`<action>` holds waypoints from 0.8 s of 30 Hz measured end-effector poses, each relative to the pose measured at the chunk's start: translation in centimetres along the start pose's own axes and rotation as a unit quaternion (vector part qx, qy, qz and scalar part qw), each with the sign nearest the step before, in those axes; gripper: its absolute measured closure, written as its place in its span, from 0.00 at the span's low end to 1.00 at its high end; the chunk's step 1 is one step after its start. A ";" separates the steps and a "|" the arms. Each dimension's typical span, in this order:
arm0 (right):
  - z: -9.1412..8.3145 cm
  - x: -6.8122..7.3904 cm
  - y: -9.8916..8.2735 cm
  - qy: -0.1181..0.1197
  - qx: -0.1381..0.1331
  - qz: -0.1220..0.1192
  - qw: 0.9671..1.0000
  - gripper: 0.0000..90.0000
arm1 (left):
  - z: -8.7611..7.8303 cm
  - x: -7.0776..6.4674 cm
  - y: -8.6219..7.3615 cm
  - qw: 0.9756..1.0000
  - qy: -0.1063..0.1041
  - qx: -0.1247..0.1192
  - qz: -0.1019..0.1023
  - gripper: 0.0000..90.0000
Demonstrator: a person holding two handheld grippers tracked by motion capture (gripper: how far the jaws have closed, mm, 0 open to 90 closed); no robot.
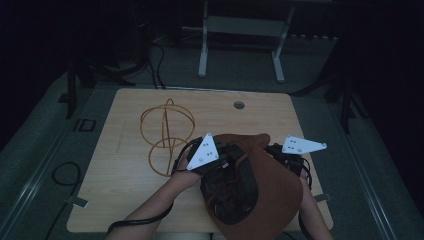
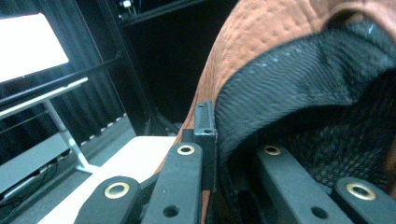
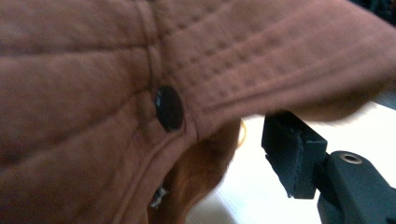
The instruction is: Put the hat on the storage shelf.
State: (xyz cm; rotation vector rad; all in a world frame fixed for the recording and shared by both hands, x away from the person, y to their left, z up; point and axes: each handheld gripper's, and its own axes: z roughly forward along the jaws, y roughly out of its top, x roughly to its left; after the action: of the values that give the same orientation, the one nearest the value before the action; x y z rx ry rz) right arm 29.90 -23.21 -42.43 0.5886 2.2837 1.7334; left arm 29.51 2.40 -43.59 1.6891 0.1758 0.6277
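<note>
A brown fabric hat with a black mesh lining is held up over the table's near edge, its opening turned toward the left. My left gripper is shut on the hat's rim: one finger lies outside the brown cloth, the other inside against the lining. My right gripper is at the hat's far right side. Its one visible finger sits just under the stitched brim with bare table showing beside the pad; the other finger is hidden behind the hat. A dark snap button is on the hat's side.
A golden wire stand of crossed hoops rests on the wooden table to the left of the hands. A small round hole is near the table's far edge. A metal frame stands on the floor behind. A lit screen is at the left.
</note>
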 end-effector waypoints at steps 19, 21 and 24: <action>1.1 0.5 0.6 0.013 -0.020 -0.009 1.000 0.62 | 0.5 -0.9 0.9 0.998 0.049 0.011 0.027 0.95; 1.0 0.5 0.6 0.013 -0.020 -0.015 1.000 0.63 | 0.4 -0.8 0.9 0.999 0.039 0.014 0.022 0.94; 0.6 0.4 0.5 0.021 -0.020 -0.015 0.999 0.69 | 0.2 -0.2 1.0 1.000 0.015 0.011 -0.006 0.89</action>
State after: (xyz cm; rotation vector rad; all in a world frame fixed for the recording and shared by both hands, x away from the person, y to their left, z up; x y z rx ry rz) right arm 29.87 -22.36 -42.12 0.5119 2.2667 1.7891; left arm 29.21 1.88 -42.71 1.6997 0.2149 0.6450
